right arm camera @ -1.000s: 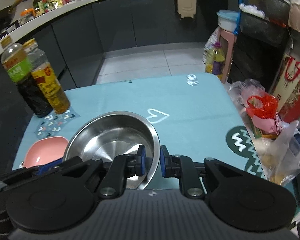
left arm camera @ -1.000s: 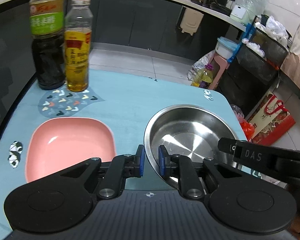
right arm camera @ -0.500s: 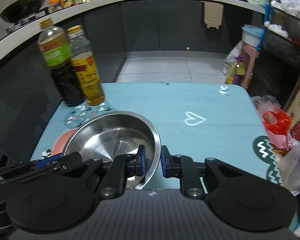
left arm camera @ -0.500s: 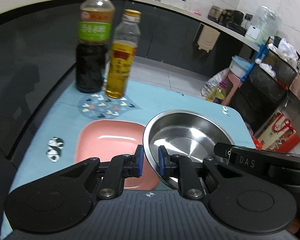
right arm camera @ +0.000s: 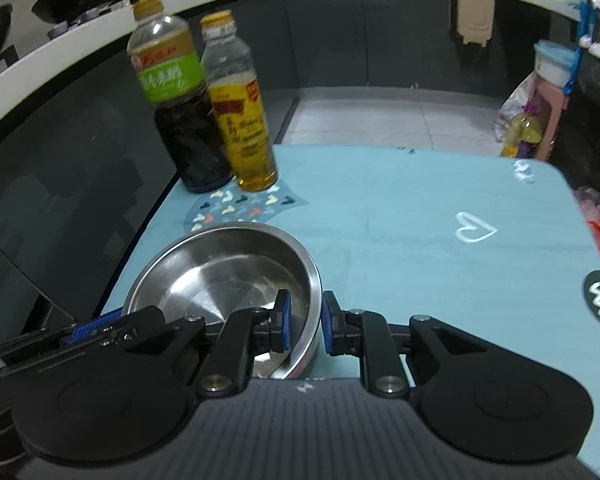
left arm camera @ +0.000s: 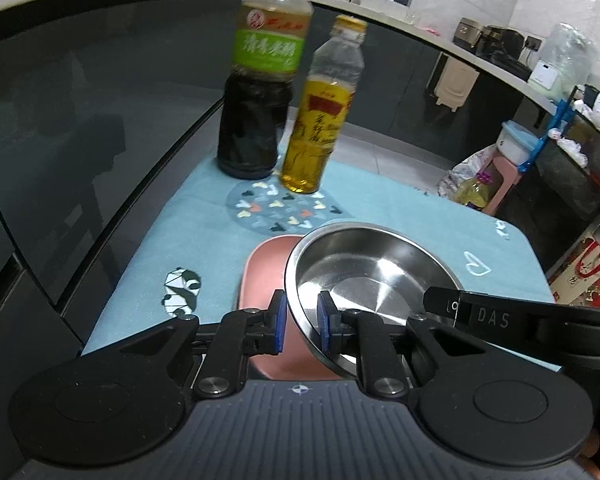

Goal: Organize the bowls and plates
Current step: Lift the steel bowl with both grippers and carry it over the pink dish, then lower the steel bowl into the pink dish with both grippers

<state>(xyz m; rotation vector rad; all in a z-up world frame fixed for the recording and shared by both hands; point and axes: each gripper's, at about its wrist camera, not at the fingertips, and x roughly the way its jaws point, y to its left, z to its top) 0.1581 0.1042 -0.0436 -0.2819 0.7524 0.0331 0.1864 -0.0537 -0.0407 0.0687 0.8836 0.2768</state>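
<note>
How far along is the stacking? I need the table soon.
Nothing is stacked yet. In hand: the left hand-held gripper and the right hand-held gripper each clamp the steel bowl by its rim, partly over the pink plate. Left: set it down and let go.

A shiny silver steel bowl (left arm camera: pixel 374 270) overlaps a salmon-pink plate (left arm camera: pixel 262 276) on a pale teal tablecloth (right arm camera: pixel 420 208) — printed with small hearts and a panda. At 12 o'clock: a dark bottle (left arm camera: pixel 260 92), green-labelled, and an amber bottle (left arm camera: pixel 320 120) — yellow-and-red label.
</note>
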